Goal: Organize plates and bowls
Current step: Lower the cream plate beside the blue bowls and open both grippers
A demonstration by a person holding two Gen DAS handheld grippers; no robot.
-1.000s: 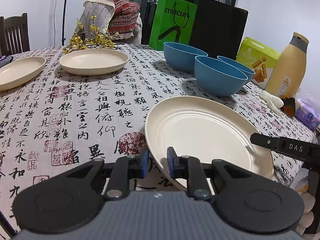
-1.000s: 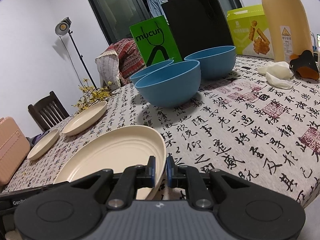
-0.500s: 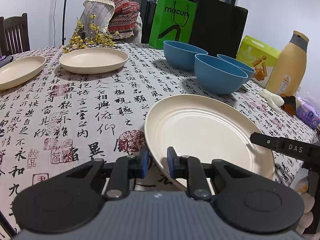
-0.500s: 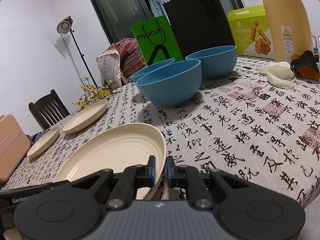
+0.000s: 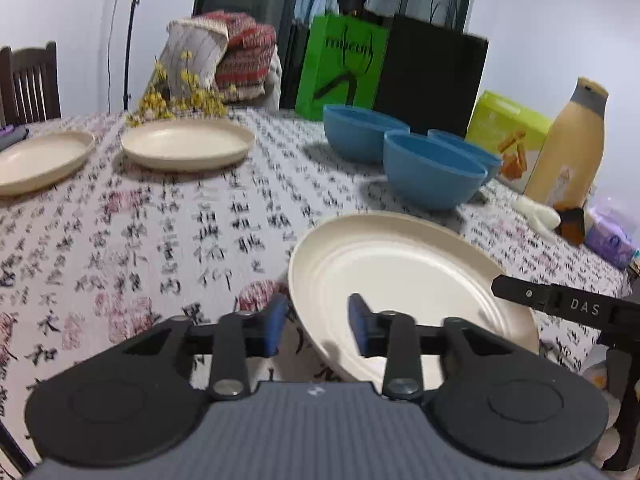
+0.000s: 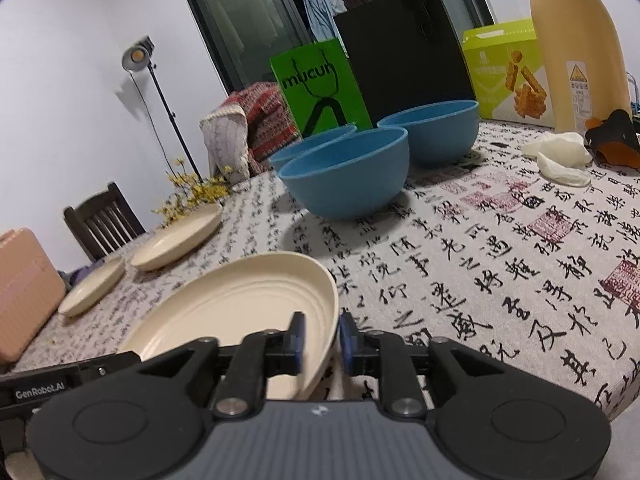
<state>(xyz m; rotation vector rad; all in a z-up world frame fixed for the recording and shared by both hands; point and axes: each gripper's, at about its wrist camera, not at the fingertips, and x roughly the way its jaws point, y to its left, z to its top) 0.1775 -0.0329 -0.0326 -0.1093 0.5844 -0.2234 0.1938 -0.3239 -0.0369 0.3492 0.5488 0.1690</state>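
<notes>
A cream plate (image 5: 400,272) lies on the calligraphy-print tablecloth (image 5: 168,240) near the front edge. My left gripper (image 5: 318,328) straddles its left rim; the jaws are opening and the blue pads stand clear of the rim. My right gripper (image 6: 322,338) straddles the right rim of the same plate (image 6: 240,312), jaws also opening, pads off it. Two more cream plates (image 5: 188,148) (image 5: 36,160) sit at the far left. Three blue bowls (image 5: 432,176) (image 5: 360,132) (image 5: 464,148) cluster at the back right.
A green bag (image 5: 344,64) and a black bag (image 5: 432,76) stand behind the bowls. A green box (image 5: 508,136), a tan bottle (image 5: 572,148) and a white glove (image 6: 560,156) are at the right. Yellow flowers (image 5: 180,96) and a chair (image 5: 28,80) are at the left.
Both grippers' jaws have spread apart and let go of the near plate's rim. The plate stays between them on the cloth.
</notes>
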